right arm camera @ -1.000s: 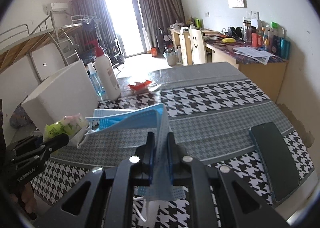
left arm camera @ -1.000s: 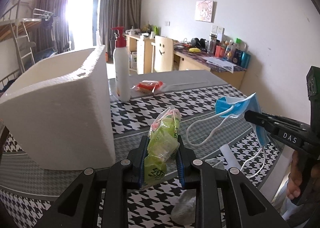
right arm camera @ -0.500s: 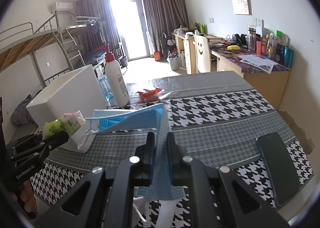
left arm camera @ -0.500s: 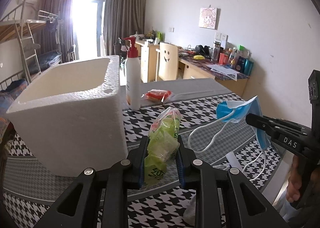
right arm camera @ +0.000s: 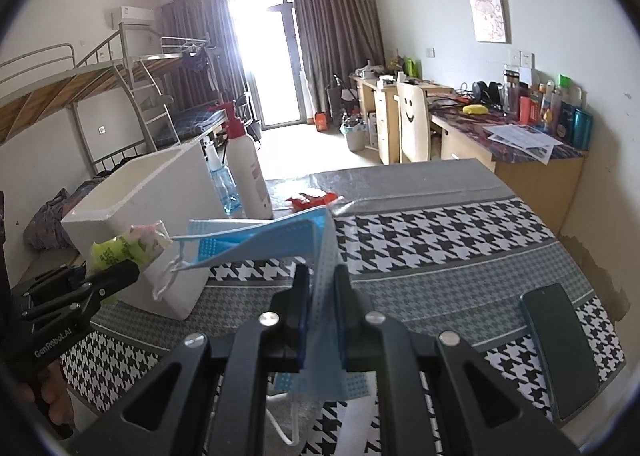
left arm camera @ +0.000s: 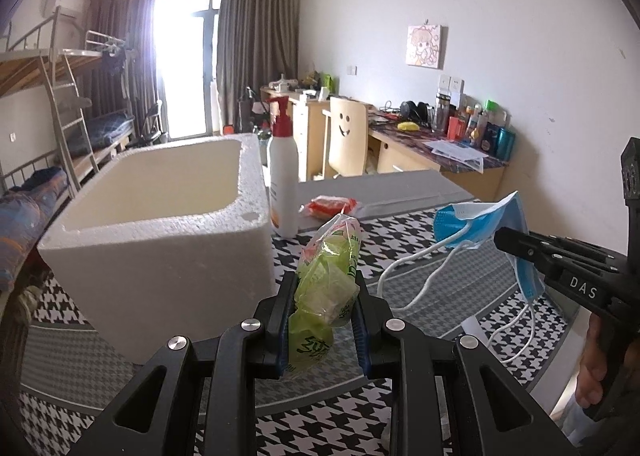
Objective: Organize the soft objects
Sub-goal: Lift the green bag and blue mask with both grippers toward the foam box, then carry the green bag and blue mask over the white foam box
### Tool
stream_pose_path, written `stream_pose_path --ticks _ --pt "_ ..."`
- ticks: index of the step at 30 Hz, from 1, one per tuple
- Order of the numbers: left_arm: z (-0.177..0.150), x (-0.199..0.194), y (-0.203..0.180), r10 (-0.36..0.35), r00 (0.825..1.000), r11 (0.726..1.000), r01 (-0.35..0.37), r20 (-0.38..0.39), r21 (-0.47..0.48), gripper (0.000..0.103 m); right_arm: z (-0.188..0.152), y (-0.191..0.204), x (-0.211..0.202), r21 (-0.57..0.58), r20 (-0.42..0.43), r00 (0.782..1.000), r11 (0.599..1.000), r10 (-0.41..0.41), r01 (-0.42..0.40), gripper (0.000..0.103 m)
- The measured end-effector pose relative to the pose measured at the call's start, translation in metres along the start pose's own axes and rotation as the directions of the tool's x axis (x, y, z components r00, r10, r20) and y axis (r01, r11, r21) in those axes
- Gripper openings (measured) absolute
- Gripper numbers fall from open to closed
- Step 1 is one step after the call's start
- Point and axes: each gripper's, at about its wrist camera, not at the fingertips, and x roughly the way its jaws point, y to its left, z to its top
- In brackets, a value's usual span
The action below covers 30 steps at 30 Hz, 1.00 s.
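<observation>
In the left wrist view, the left tool (left arm camera: 323, 312) sits at the bottom centre, clenched on a green and pink plastic packet (left arm camera: 329, 276) that stands up between its two fingers, lifted clear of the surface (left arm camera: 152, 352) with its houndstooth cloth. The white foam box (left arm camera: 160, 232) fills the left middle of the frame, open at the top, just left of the packet. Behind the box, a white pump bottle with a red top (left arm camera: 282, 171) stands upright, and a small red packet (left arm camera: 331, 204) lies right of it. At the right edge, the right tool (left arm camera: 505, 236) reaches in, pinching a blue face mask (left arm camera: 476, 220) whose white ear loops hang down toward the cloth.

In the right wrist view, the right tool (right arm camera: 322, 288) at the bottom centre is clamped tight on the face mask (right arm camera: 264, 240), which spreads up and leftward in the middle of the frame. At the lower left, the left tool (right arm camera: 126, 270) holds the plastic packet (right arm camera: 128, 246) in front of the foam box (right arm camera: 156, 207). A dark phone (right arm camera: 560, 348) lies flat on the surface at the lower right.
</observation>
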Motion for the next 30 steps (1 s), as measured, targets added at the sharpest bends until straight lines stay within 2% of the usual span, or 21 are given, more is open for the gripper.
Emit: stream_pose_path --ticks 16,30 --pt "0.018 -0.011 0.001 0.034 0.998 0.999 -0.035 0.061 0.026 0.027 0.017 0.003 -0.006 -0.005 0.049 0.999 1.000 0.008 -0.008 0.015" --pt "0.035 -0.019 0.004 0.035 0.993 0.999 -0.039 0.111 0.035 0.027 0.030 0.006 -0.012 -0.013 0.084 0.996 1.000 0.011 -0.010 0.015"
